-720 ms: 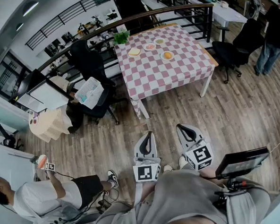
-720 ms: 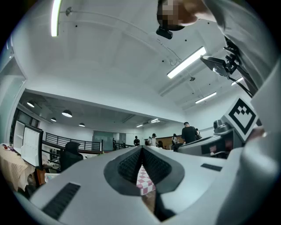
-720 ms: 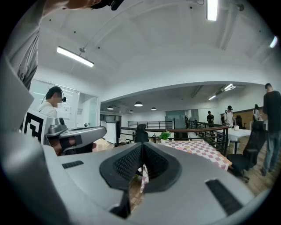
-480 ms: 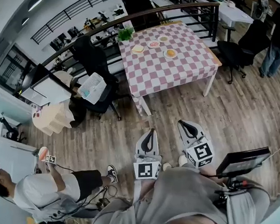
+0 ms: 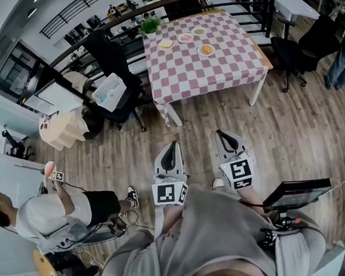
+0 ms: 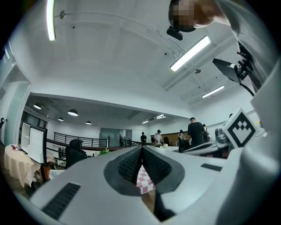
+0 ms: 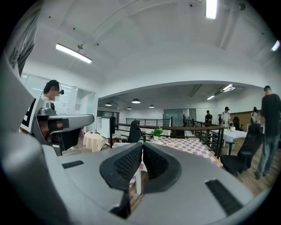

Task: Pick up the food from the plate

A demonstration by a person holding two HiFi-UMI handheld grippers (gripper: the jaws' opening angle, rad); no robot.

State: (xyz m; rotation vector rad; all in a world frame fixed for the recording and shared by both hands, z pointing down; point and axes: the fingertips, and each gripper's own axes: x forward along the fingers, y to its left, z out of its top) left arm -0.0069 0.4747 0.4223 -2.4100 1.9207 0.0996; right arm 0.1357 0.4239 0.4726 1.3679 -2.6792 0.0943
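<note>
Pink-and-white checked cloth covers the table [image 5: 214, 70] at upper centre, where 4 small plates [image 5: 165, 44] hold food too distant to identify, 1 piece orange [image 5: 206, 49], while the left gripper [image 5: 172, 147] and right gripper [image 5: 222, 136], well below, have jaws pressed together, empty.

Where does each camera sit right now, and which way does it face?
Head view: on the person's head, aimed steeply down and ahead at the floor and checkered table; shows the torso, left gripper and right gripper.
Left gripper view: on that gripper, looking along its shut fingers toward the table.
Right gripper view: on that gripper, looking along its shut fingers toward the table.
Shared: all three see the table.
</note>
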